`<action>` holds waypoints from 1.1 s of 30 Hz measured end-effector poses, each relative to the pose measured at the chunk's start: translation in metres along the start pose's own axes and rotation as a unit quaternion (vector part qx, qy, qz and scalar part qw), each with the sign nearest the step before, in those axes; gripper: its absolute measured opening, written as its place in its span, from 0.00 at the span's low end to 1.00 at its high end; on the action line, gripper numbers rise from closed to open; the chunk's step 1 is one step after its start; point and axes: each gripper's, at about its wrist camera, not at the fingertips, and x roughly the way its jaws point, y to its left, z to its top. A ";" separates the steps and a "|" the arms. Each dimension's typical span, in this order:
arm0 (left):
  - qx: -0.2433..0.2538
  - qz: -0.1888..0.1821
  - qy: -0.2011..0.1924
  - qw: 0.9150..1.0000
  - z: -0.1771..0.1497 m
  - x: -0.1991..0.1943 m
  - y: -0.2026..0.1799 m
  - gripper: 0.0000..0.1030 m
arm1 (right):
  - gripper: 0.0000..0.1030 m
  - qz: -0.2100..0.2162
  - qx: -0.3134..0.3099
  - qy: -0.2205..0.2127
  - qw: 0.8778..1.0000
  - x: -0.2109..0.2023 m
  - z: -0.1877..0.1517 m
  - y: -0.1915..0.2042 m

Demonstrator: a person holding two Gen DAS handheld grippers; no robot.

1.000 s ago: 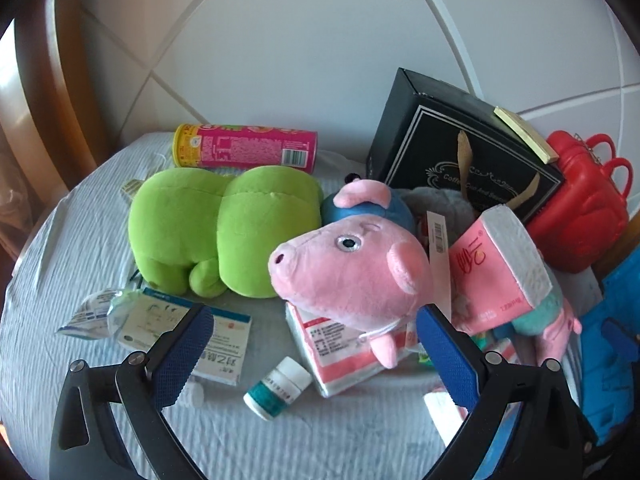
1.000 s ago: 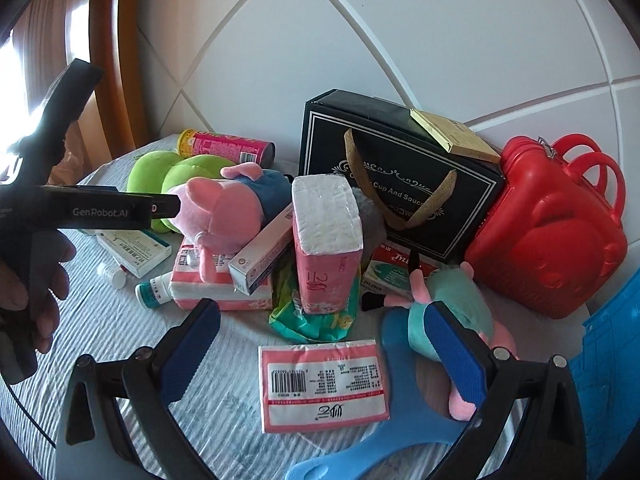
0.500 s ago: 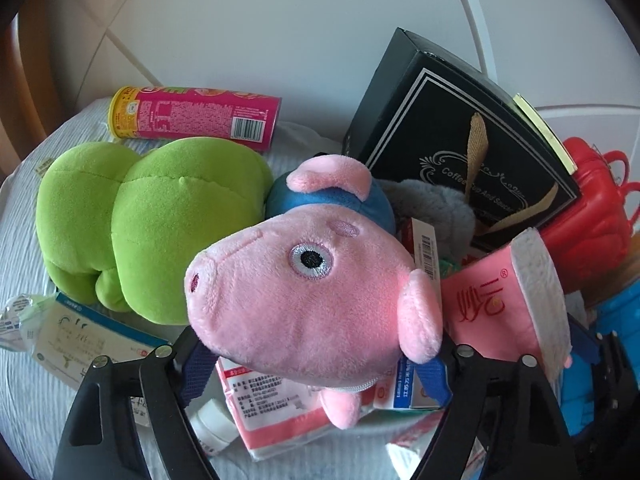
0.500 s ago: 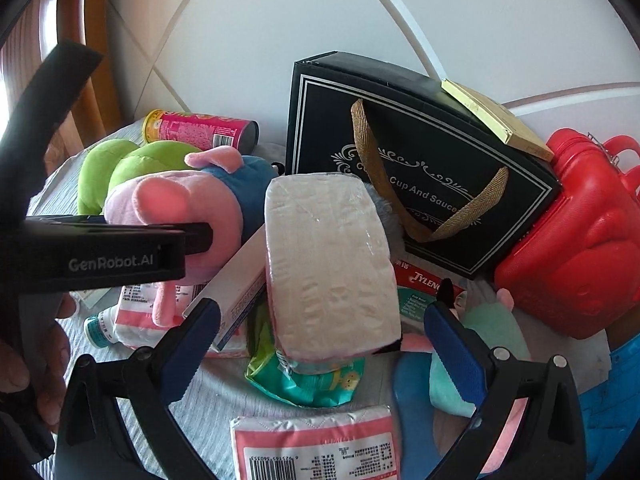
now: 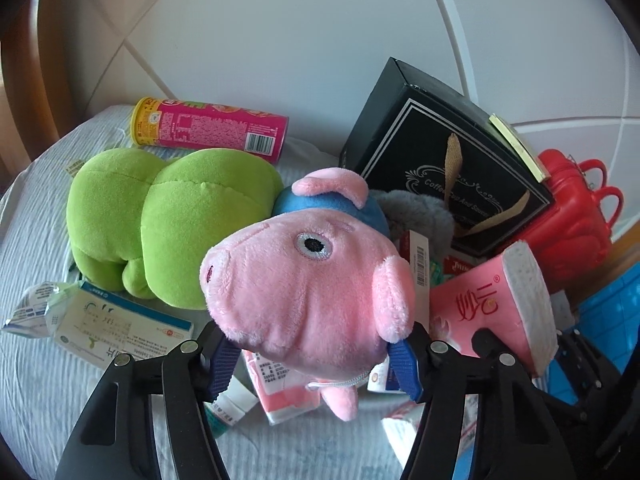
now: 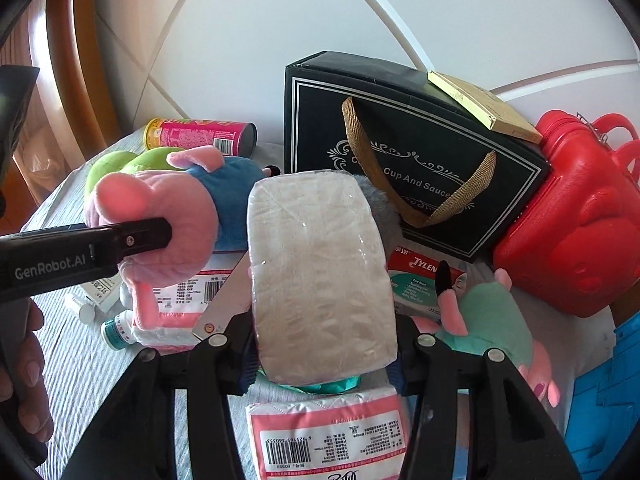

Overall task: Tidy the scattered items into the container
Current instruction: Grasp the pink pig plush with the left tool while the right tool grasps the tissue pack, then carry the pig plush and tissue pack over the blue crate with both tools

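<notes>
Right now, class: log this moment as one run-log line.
left gripper: closing on pig plush | right gripper: closing on tissue pack | both items still on bed | container: not identified

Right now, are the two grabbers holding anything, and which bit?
Yes. The left gripper squeezes the pink pig plush by its head; the right gripper has just closed on the tissue pack across its lower end.
</notes>
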 end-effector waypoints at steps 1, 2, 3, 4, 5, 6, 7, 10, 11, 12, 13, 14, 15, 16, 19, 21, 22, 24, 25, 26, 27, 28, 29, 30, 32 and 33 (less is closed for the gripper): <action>0.000 -0.001 -0.002 1.000 -0.001 -0.005 0.000 0.62 | 0.47 0.003 0.005 0.000 1.000 -0.005 -0.001 -0.001; 0.001 0.000 -0.002 1.000 -0.002 -0.009 0.000 0.62 | 0.47 0.007 0.010 0.001 1.000 -0.009 -0.003 -0.001; 0.002 0.000 -0.003 1.000 -0.003 -0.014 0.000 0.62 | 0.47 0.007 0.015 0.001 1.000 -0.015 -0.004 -0.001; 0.000 -0.001 -0.003 1.000 -0.004 -0.019 0.000 0.62 | 0.47 0.009 0.019 0.000 1.000 -0.021 -0.005 -0.001; -0.002 -0.002 -0.004 1.000 -0.007 -0.024 0.000 0.62 | 0.47 0.011 0.022 -0.001 1.000 -0.028 -0.007 -0.001; -0.003 -0.003 -0.005 1.000 -0.009 -0.030 0.001 0.62 | 0.47 0.012 0.025 -0.003 1.000 -0.035 -0.009 0.000; -0.004 -0.003 -0.006 1.000 -0.013 -0.037 0.001 0.62 | 0.47 0.012 0.025 -0.004 1.000 -0.042 -0.011 0.002; -0.007 -0.006 -0.011 1.000 -0.023 -0.061 0.003 0.62 | 0.47 0.011 0.023 -0.010 1.000 -0.068 -0.016 0.006; -0.007 -0.006 -0.012 1.000 -0.026 -0.068 0.005 0.62 | 0.47 0.011 0.025 -0.010 1.000 -0.077 -0.018 0.006; -0.007 -0.006 -0.013 1.000 -0.030 -0.077 0.005 0.62 | 0.47 0.011 0.028 -0.011 0.999 -0.086 -0.019 0.007; -0.007 -0.007 -0.014 1.000 -0.034 -0.086 0.006 0.62 | 0.47 0.010 0.027 -0.013 0.999 -0.097 -0.020 0.007; -0.006 -0.007 -0.016 1.000 -0.037 -0.095 0.006 0.62 | 0.47 0.009 0.027 -0.015 0.999 -0.107 -0.022 0.009; -0.004 -0.008 -0.017 1.000 -0.040 -0.105 0.007 0.62 | 0.47 0.010 0.029 -0.017 0.999 -0.119 -0.025 0.011; -0.002 -0.009 -0.019 1.000 -0.043 -0.114 0.007 0.62 | 0.47 0.010 0.029 -0.021 0.999 -0.131 -0.027 0.013; 0.002 -0.010 -0.025 1.000 -0.053 -0.144 0.009 0.62 | 0.47 0.010 0.034 -0.027 0.999 -0.166 -0.035 0.021; 0.005 -0.011 -0.028 1.000 -0.059 -0.162 0.009 0.62 | 0.47 0.012 0.038 -0.030 0.999 -0.188 -0.043 0.027; 0.005 -0.012 -0.029 1.000 -0.062 -0.171 0.009 0.62 | 0.47 0.013 0.040 -0.031 0.999 -0.198 -0.047 0.030; 0.009 -0.015 -0.029 0.999 -0.069 -0.188 0.009 0.62 | 0.47 0.016 0.043 -0.031 0.998 -0.217 -0.057 0.036; 0.014 -0.017 -0.030 0.999 -0.072 -0.196 0.008 0.62 | 0.47 0.018 0.044 -0.031 0.998 -0.226 -0.062 0.040; 0.019 -0.020 -0.031 0.999 -0.075 -0.204 0.008 0.62 | 0.47 0.020 0.047 -0.031 0.998 -0.234 -0.067 0.043; 0.023 -0.023 -0.032 0.999 -0.078 -0.212 0.007 0.62 | 0.47 0.023 0.048 -0.032 0.998 -0.241 -0.072 0.046; 0.027 -0.025 -0.033 0.999 -0.081 -0.219 0.007 0.62 | 0.47 0.024 0.046 -0.033 0.998 -0.247 -0.076 0.050; 0.031 -0.025 -0.033 0.999 -0.084 -0.225 0.007 0.62 | 0.47 0.022 0.045 -0.034 0.998 -0.252 -0.081 0.053; 0.038 -0.025 -0.034 0.998 -0.087 -0.231 0.006 0.62 | 0.47 0.025 0.048 -0.034 0.998 -0.257 -0.086 0.055; 0.044 -0.026 -0.036 0.998 -0.092 -0.241 0.006 0.62 | 0.47 0.026 0.051 -0.035 0.998 -0.265 -0.094 0.060; 0.048 -0.028 -0.037 0.998 -0.094 -0.245 0.006 0.62 | 0.47 0.026 0.053 -0.037 0.998 -0.270 -0.098 0.061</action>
